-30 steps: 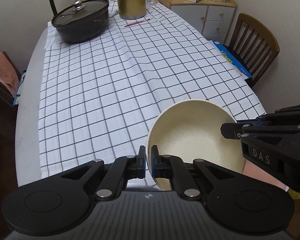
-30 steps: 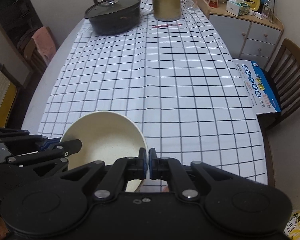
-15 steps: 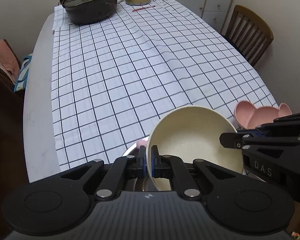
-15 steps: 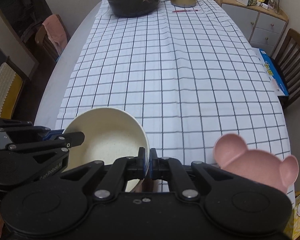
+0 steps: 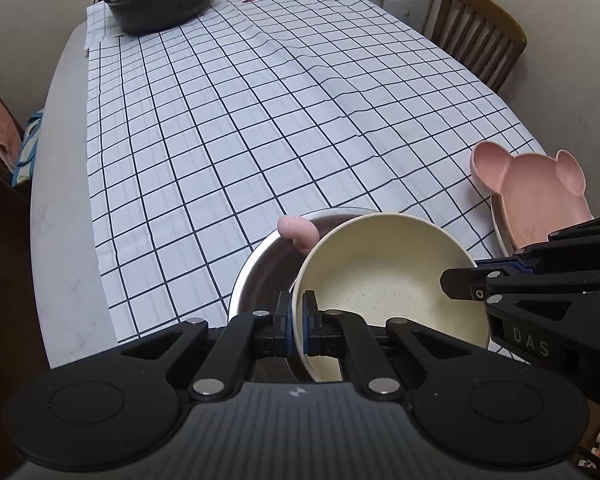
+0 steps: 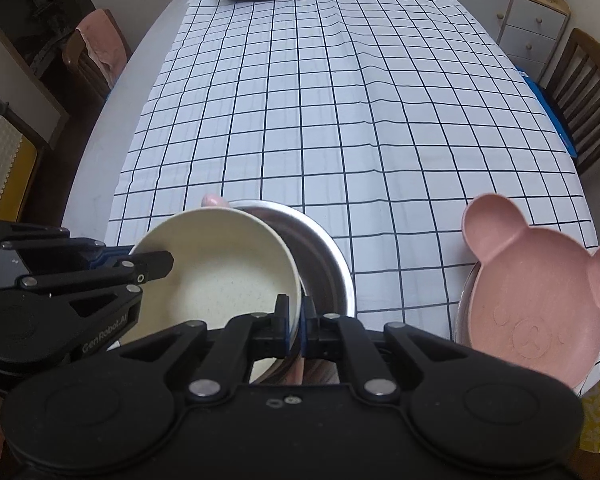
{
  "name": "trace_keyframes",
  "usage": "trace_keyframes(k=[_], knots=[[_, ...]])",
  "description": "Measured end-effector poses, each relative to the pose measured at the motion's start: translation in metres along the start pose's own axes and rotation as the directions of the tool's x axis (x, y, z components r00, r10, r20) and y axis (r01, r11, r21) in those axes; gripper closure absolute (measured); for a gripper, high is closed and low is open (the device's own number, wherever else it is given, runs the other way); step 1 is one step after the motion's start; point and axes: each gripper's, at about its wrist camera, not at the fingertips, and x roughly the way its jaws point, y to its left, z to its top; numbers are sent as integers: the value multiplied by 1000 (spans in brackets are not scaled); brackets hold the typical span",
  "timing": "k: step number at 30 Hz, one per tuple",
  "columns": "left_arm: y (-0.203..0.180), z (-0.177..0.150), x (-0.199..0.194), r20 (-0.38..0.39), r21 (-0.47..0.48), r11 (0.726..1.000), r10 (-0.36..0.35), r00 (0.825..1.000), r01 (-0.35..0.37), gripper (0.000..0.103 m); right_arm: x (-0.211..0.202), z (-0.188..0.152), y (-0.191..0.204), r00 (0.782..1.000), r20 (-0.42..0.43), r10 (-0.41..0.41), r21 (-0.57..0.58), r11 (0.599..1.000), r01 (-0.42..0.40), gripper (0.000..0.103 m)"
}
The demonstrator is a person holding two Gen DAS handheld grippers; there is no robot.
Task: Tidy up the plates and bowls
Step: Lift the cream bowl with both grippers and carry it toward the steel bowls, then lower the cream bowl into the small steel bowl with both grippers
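A cream bowl [image 5: 388, 276] is being held tilted over a metal bowl [image 5: 260, 268] at the bench's [image 5: 60, 208] near edge, its rim clamped by the left gripper [image 5: 297, 322] and right gripper [image 6: 296, 326]. The pink bear plate's [image 6: 540, 312] embossed face is being shown only in the right view; what is lying under it is mostly hidden

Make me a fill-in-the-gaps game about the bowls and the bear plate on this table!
1. Both grippers pinch the rim of the ____ bowl.
2. Under it sits a shiny ____ bowl.
3. The pink plate is shaped like a ____ head.
4. The tablecloth is white with dark ____.

Missing words: cream; metal; bear's; squares
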Motion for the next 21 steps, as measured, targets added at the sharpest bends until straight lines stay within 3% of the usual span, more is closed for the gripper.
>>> trace_keyframes(k=[21], knots=[[-4,-13,17,18,50,999,11,1000,-11,99,15,-11,8,998,14,-53,-33,998,54,96]])
